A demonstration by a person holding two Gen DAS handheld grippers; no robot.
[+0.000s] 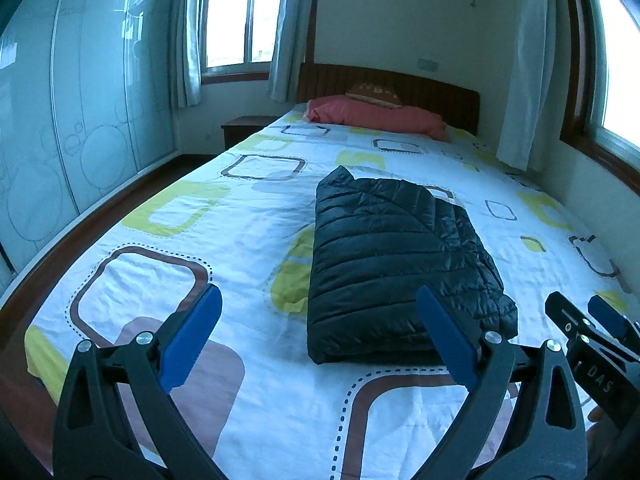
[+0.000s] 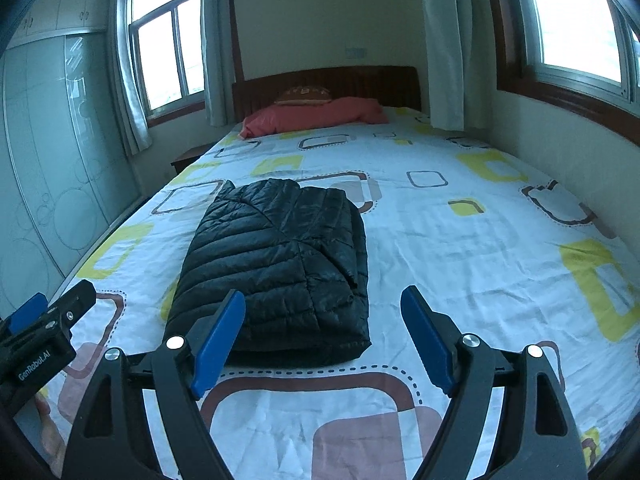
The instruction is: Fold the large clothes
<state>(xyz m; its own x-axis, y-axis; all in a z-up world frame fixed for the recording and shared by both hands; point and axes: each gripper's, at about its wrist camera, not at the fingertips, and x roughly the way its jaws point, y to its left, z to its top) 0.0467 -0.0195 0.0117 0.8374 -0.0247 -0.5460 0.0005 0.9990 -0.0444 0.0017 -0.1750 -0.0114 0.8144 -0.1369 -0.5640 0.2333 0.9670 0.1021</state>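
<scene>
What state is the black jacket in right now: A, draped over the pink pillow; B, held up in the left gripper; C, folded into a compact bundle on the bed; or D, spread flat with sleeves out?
C: the jacket lies as a neat folded bundle on the bed, while the left gripper and right gripper are both open and hold nothing.

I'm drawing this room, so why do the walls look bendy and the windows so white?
Left wrist view: the fisheye lens curves the wardrobe and the bed edge, and the window is washed out by daylight. Right wrist view: the same bending at the edges, the side window glares white, and the jacket stays sharp with a soft shadow.
</scene>
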